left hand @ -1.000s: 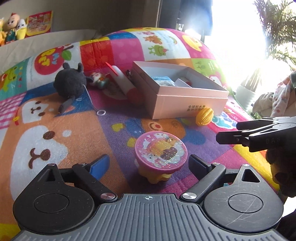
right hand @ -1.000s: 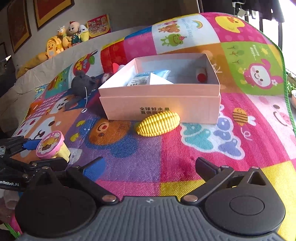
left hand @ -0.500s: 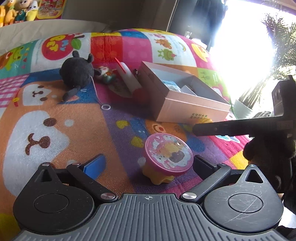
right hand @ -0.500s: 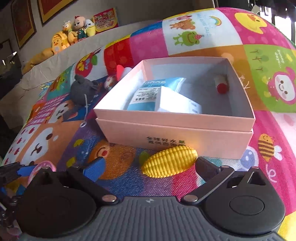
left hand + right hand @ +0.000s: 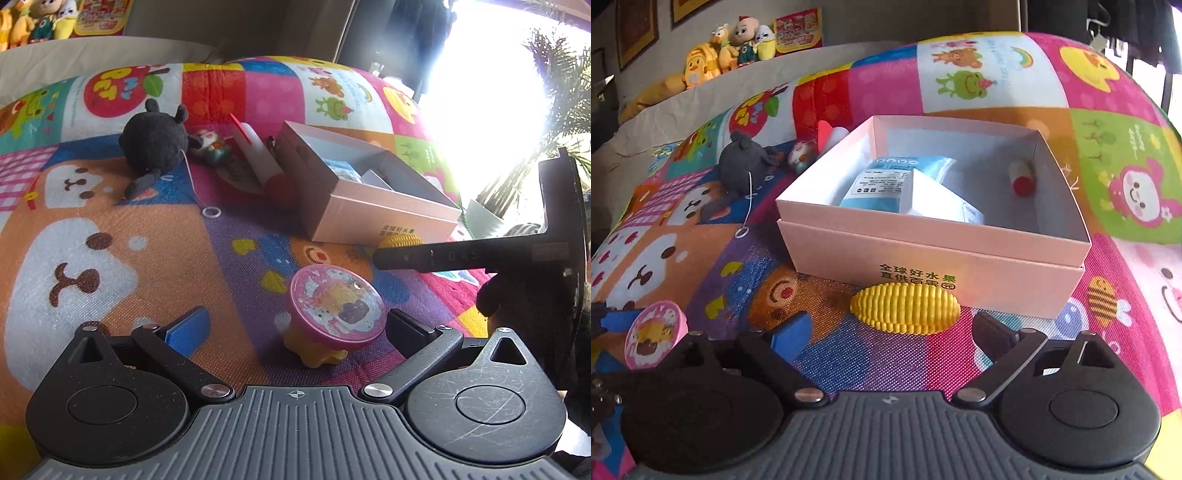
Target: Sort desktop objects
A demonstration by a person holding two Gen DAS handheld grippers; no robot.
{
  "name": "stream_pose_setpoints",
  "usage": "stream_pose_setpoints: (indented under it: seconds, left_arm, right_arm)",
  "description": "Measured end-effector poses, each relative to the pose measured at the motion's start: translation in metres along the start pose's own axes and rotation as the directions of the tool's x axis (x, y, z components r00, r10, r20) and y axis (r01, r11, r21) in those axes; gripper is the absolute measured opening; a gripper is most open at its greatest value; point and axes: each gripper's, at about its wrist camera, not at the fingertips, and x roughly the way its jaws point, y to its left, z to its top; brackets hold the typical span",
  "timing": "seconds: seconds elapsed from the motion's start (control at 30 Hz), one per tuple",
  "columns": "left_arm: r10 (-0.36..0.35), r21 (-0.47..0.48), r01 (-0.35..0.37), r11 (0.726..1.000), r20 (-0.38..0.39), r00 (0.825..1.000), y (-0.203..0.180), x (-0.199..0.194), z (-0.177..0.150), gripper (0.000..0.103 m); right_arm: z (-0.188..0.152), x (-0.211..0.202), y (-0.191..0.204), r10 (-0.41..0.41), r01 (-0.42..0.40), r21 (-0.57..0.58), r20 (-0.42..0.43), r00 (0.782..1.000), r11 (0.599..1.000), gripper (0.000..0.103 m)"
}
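Right claw (image 5: 890,332) is closing around the yellow corn toy (image 5: 905,308) – pads either side, not touching yet. The corn lies on the patchwork mat (image 5: 868,362), just in front of the pink box (image 5: 960,273). Looks like light, stiff plastic with a ribbed skin, so decent friction; the tapered ends could squirt out, so best pinch across the fat middle.

Left claw (image 5: 295,326) is spread wide around the pink-lidded toy pot (image 5: 334,308), with no contact. The pot is probably light and hard – the broad lid overhangs a narrower yellow base, so grip the lid rim, not the base.

The box is open, with a few items already inside.
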Motion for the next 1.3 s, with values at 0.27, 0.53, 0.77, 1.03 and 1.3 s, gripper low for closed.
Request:
stream_pose_setpoints:
  seconds: [0.27, 0.53, 0.77, 1.03, 1.3]
  left_arm:
    - [0.000, 0.000, 0.000, 1.000, 0.000, 1.000, 0.000, 0.000, 0.000, 0.103]
    - [0.086, 0.134, -0.087, 0.987, 0.012, 0.996, -0.021, -0.002, -0.005, 0.103]
    - [0.170, 0.183, -0.175, 0.967, 0.047, 0.984, -0.042, -0.005, 0.000, 0.103]
    - [0.194, 0.218, -0.196, 0.956, 0.028, 0.981, -0.053, 0.003, 0.000, 0.098]
    - [0.183, 0.236, -0.179, 0.955, 0.005, 0.983, -0.053, 0.009, 0.001, 0.060]
  right_arm:
    - [0.003, 0.003, 0.003, -0.074, 0.075, 0.040, -0.015, 0.997, 0.996, 0.067]
    - [-0.023, -0.055, -0.004, -0.035, 0.035, 0.042, 0.006, 0.999, 0.999, 0.067]
    - [-0.055, -0.092, -0.003, -0.093, 0.094, -0.018, 0.041, 0.995, 0.995, 0.067]
    - [-0.071, -0.102, -0.005, -0.071, 0.072, -0.016, 0.048, 0.996, 0.997, 0.067]
    - [-0.078, -0.108, 0.001, 0.012, -0.010, -0.041, 0.048, 0.999, 0.999, 0.067]
